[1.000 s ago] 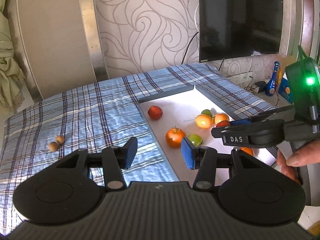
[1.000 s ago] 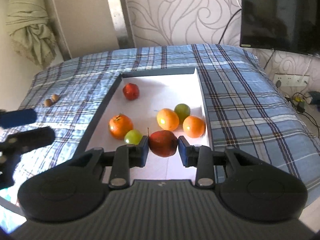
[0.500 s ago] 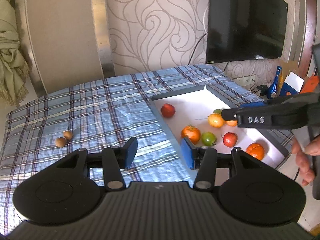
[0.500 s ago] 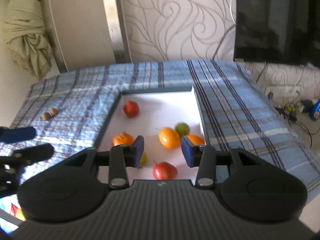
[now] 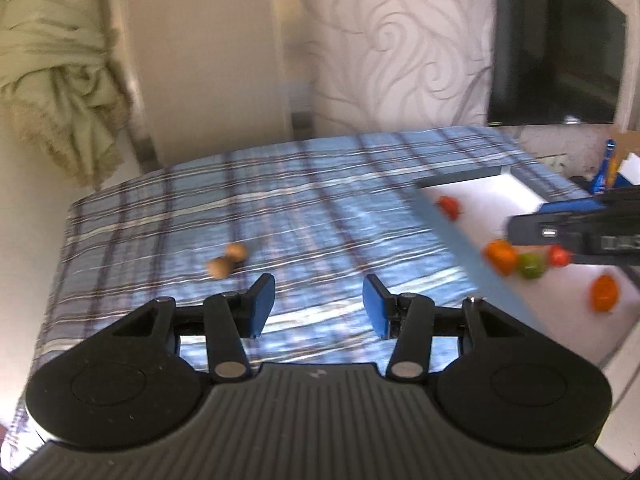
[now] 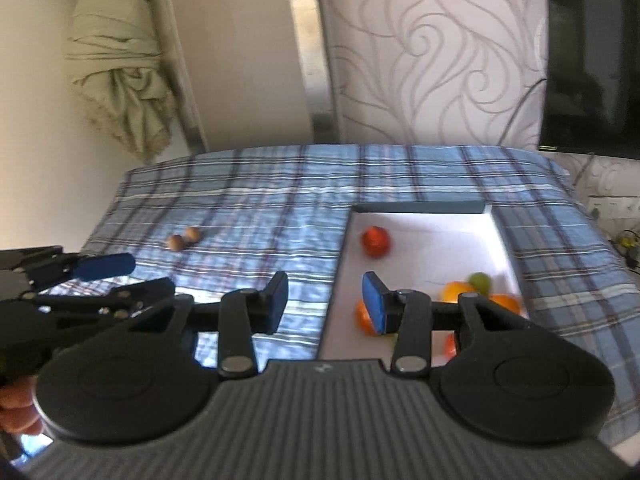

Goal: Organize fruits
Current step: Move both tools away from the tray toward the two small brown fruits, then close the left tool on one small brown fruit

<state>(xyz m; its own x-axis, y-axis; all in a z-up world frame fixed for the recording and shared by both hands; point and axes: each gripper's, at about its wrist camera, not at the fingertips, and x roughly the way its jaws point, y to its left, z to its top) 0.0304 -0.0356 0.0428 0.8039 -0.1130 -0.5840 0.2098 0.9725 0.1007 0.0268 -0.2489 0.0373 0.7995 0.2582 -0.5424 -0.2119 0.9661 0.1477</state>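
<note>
A white tray [image 6: 436, 236] with grey walls lies on the blue plaid bed and holds several fruits: a red apple [image 6: 376, 241], oranges [image 6: 456, 291] and a green fruit [image 6: 480, 280]. The tray also shows in the left wrist view [image 5: 492, 196], with an orange [image 5: 500, 256], a green fruit [image 5: 530, 265] and a red one [image 5: 448, 207]. Two small brown fruits [image 5: 227, 260] lie on the cloth, also in the right wrist view [image 6: 184, 238]. My left gripper [image 5: 316, 306] is open and empty over the cloth, near them. My right gripper [image 6: 325, 302] is open and empty above the tray's left wall.
A dark TV [image 6: 592, 56] hangs on the swirl-patterned wall at the right. A knotted curtain [image 6: 120, 64] hangs at the far left. A blue bottle [image 5: 604, 172] stands beyond the bed's right side. The plaid bedspread [image 5: 280, 208] stretches left of the tray.
My right gripper let go of the red apple in the tray, opened, lifted and swung left. My left gripper swung left toward the two brown fruits.
</note>
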